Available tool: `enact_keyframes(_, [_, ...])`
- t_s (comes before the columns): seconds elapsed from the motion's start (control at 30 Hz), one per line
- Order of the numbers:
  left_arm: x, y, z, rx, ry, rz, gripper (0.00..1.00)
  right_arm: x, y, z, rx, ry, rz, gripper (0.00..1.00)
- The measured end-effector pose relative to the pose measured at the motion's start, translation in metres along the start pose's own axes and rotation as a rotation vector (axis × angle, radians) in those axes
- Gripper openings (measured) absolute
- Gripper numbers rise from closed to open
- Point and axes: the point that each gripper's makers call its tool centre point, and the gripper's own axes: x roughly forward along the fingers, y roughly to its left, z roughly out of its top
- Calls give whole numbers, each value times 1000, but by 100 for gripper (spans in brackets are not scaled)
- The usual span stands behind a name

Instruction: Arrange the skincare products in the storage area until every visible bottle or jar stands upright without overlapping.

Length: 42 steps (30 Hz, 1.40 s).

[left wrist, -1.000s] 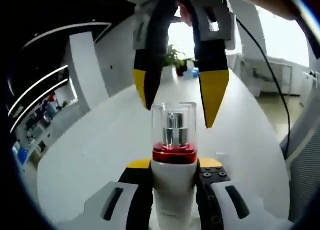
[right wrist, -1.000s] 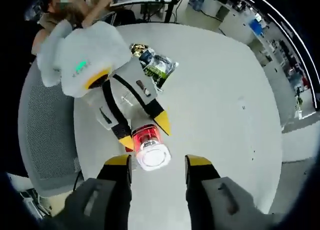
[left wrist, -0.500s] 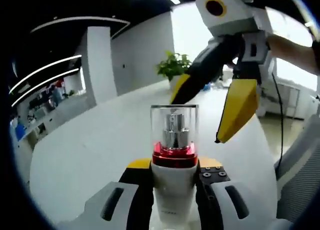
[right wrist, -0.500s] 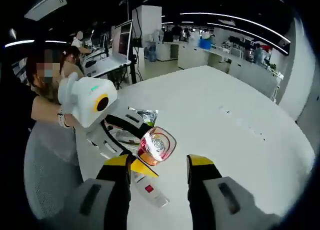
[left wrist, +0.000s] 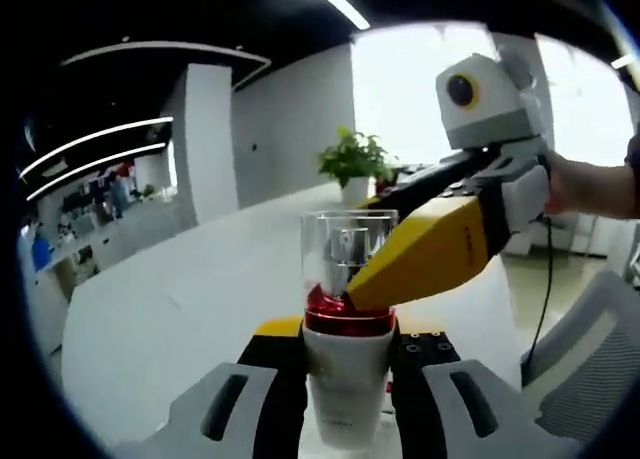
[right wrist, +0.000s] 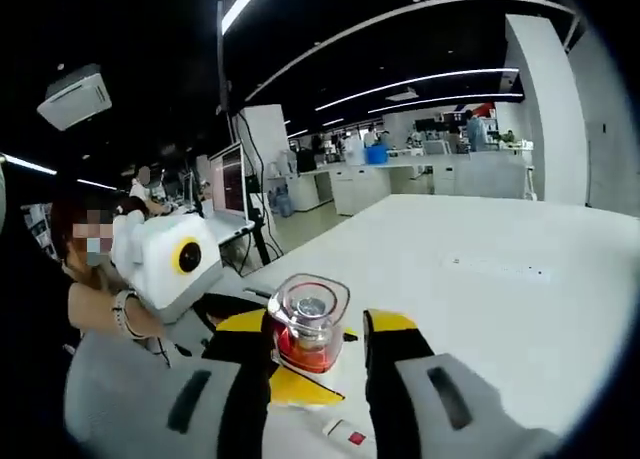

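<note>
White smooth table (left wrist: 170, 319) | L jaws grip white bottle (left wrist: 346, 379), clear cap, red collar | R jaws wide around cap

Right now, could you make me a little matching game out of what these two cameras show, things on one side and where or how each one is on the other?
Things:
1. pump bottle
2. clear cap
3. potted plant
4. right gripper

Places or states:
A. far across the white table, by the bright window
B. held between the left gripper's fingers
C. reaching in from the side, its yellow fingers at the cap
D. atop the bottle, above a red collar

Pairs: 1-B, 2-D, 3-A, 4-C
</note>
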Motion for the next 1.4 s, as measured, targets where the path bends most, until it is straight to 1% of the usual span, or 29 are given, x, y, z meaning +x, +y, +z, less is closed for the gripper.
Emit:
enact_keyframes(0.07, [-3, -5, 2, -18, -9, 0, 27, -3, 5, 2, -20, -12, -3, 34])
enact_keyframes(0.17, [-7, -12, 3, -17, -14, -1, 27, -9, 12, 3, -40, -19, 1, 31])
enact_keyframes(0.23, [-9, -16, 4, -17, -15, -8, 27, -12, 14, 4, -65, -25, -3, 31])
enact_keyframes(0.33, [-11, -21, 7, -11, -23, -11, 27, -19, 16, 5, -58, -46, -11, 30])
enact_keyframes(0.4, [-12, -24, 8, 0, -26, -7, 27, -21, 18, 6, -57, -52, -13, 30])
enact_keyframes(0.47, [-12, -25, 8, -7, -24, -13, 27, -22, 19, 5, -60, -55, -14, 29])
enact_keyframes(0.6, [-13, -33, 3, -13, -16, -23, 27, -25, 22, 1, -71, -53, 1, 28])
enact_keyframes(0.7, [-13, -37, -1, -16, -12, -30, 27, -28, 25, -5, -80, -37, 16, 28])
enact_keyframes(0.77, [-13, -41, -4, -22, -9, -48, 27, -29, 27, -9, -104, -23, 33, 28])
enact_keyframes(0.87, [-13, -45, -8, -28, 2, -65, 27, -31, 29, -13, -119, -7, 46, 27])
enact_keyframes(0.93, [-13, -46, -10, -20, 6, -73, 27, -31, 30, -16, -138, 4, 68, 27])
enact_keyframes(1.0, [-13, -49, -12, -25, 9, -100, 27, -32, 30, -18, -127, 11, 88, 27])
enact_keyframes(1.07, [-14, -50, -12, -25, 11, -112, 27, -32, 31, -19, -128, 13, 110, 27])
enact_keyframes(1.1, [-14, -51, -13, -21, 12, -120, 27, -33, 32, -20, -133, 16, 121, 27])
enact_keyframes(1.13, [-15, -52, -12, -9, 5, -133, 28, -33, 36, -19, -165, 12, 153, 27])
enact_keyframes(1.17, [-15, -52, -12, -3, 1, -140, 28, -34, 36, -20, -159, 12, 151, 27])
enact_keyframes(1.2, [-15, -53, -12, -2, 2, -151, 28, -34, 37, -21, -172, 25, 163, 27])
enact_keyframes(1.3, [-17, -58, -12, 24, 5, -211, 29, -35, 41, -23, -198, 50, 206, 27])
enact_keyframes(1.37, [-18, -60, -10, 27, -5, -247, 30, -37, 43, -23, -202, 51, 233, 27])
enact_keyframes(1.4, [-18, -62, -10, 35, -6, -262, 30, -38, 46, -24, -215, 51, 258, 27])
